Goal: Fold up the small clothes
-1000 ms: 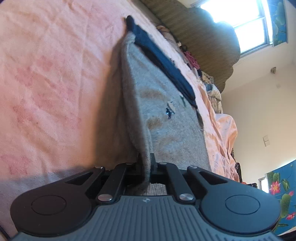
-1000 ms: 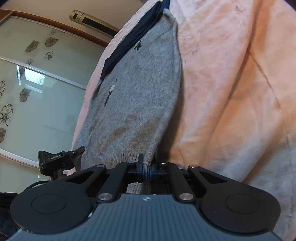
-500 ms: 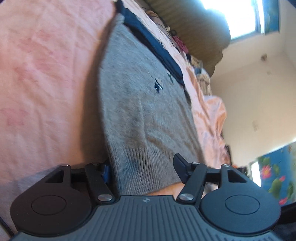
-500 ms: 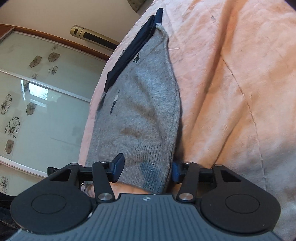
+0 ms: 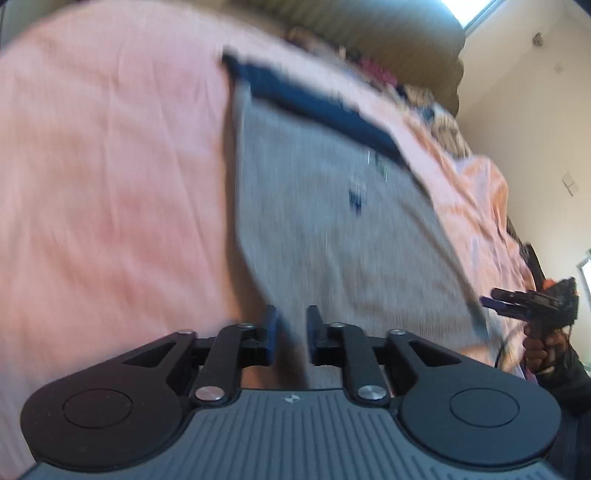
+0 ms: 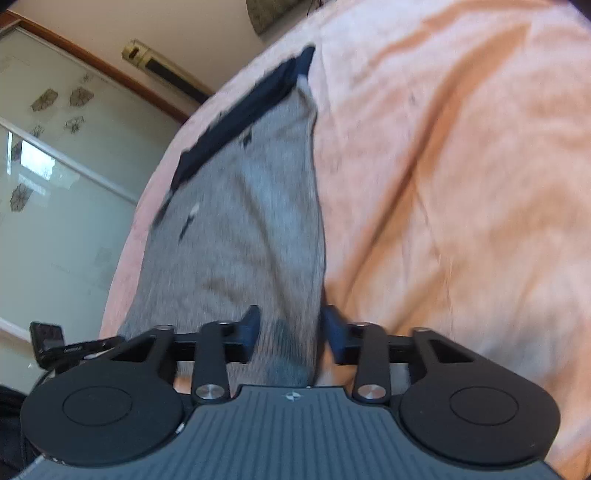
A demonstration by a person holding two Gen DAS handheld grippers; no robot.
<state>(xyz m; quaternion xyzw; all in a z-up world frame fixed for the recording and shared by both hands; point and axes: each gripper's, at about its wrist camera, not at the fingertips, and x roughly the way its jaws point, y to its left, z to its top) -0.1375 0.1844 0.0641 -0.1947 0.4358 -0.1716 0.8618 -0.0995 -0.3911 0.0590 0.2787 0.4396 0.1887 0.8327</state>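
Observation:
A small grey knitted sweater (image 5: 332, 229) with a dark blue band (image 5: 317, 107) along its far edge lies flat on a pink blanket (image 5: 110, 184). My left gripper (image 5: 290, 334) hovers at the sweater's near left corner, jaws a small gap apart, holding nothing. My right gripper (image 6: 290, 332) is open over the sweater's (image 6: 240, 240) near right corner, with the ribbed hem between its fingers but not pinched. The right gripper also shows at the right edge of the left wrist view (image 5: 532, 299). Both views are motion blurred.
The pink blanket (image 6: 443, 184) covers the bed. A pile of other clothes (image 5: 413, 92) lies at the far end by a dark cushion (image 5: 388, 33). A glass sliding door (image 6: 55, 184) stands to the left of the bed.
Both grippers let go of the sweater's near hem, which now lies flat. Both have pulled back slightly. The left jaws have narrowed again after opening wide.

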